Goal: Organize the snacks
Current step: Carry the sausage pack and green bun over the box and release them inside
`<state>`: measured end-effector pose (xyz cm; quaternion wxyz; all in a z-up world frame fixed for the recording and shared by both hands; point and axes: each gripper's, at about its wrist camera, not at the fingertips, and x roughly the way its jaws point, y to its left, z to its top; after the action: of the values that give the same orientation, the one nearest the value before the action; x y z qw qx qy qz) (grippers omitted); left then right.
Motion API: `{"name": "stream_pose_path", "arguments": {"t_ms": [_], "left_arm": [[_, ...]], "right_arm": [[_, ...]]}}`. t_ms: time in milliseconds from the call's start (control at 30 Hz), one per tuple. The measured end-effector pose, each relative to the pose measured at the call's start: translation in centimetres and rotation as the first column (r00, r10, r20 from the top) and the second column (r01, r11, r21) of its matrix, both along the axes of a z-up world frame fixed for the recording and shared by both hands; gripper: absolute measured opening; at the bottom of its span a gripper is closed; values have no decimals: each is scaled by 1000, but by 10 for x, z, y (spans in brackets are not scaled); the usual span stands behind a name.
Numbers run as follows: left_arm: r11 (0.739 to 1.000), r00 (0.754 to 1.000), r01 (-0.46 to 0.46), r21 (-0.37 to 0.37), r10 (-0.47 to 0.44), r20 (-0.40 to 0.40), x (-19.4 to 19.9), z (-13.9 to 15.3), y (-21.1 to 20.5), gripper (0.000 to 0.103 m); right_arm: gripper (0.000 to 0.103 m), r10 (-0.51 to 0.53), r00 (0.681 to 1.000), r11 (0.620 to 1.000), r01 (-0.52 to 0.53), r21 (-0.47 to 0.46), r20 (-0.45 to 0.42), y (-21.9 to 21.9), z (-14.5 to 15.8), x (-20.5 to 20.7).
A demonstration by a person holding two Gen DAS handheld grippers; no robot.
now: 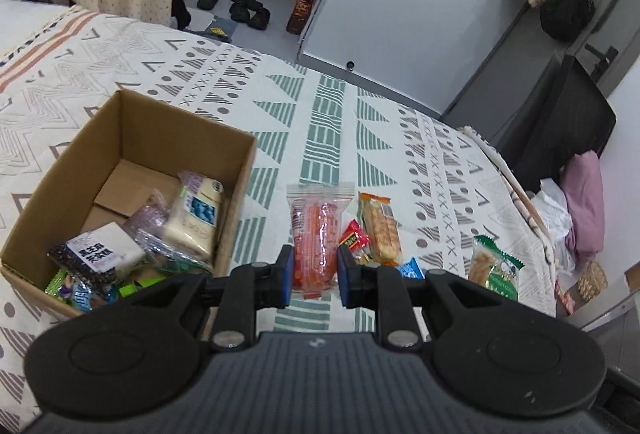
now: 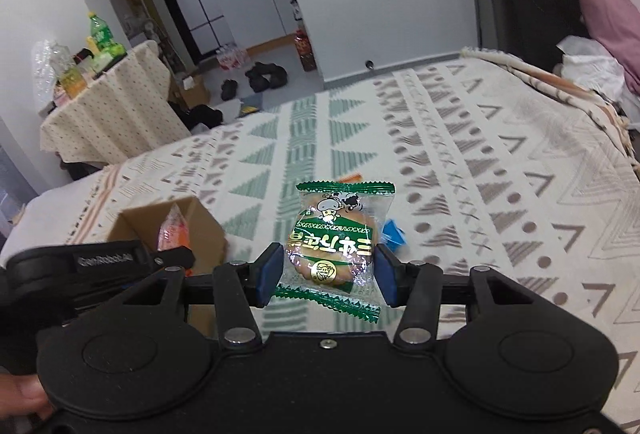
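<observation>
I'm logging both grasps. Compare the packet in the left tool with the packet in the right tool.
The red snack packet between the left tool's fingers is long and narrow; the green-edged biscuit packet in the right tool is wider and holds a round biscuit. The red one shows orange-red contents, the green one printed characters and a cartoon. Both wrappers are partly clear with crimped ends, and both sit between blue pads.

Each black gripper (image 1: 312, 276) (image 2: 328, 274) has blue pads, silver screws, ribbed housing.
</observation>
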<state>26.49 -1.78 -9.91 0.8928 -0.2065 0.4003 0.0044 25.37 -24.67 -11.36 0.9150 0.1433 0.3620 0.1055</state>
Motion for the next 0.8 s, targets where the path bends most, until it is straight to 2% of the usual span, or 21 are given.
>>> {"name": "stream_pose_path", "arguments": {"t_ms": [133,200,300,800], "left_arm": [[999,999,-36,-5,36,9,1,4,14,21],[998,999,-45,-38,45,-5,4,4,24,21],[997,997,-73,-21,73,-11,6,6,34,21],[982,983,-183,-43,181,-39,23,2,89,21]], "right_arm": [[49,20,1000,1000,-20,7,19,14,8,4],[49,32,999,999,-32,8,25,20,11,8],[49,51,998,999,-52,13,31,31,13,12],[49,144,989,989,-146,32,44,83,11,36]]}}
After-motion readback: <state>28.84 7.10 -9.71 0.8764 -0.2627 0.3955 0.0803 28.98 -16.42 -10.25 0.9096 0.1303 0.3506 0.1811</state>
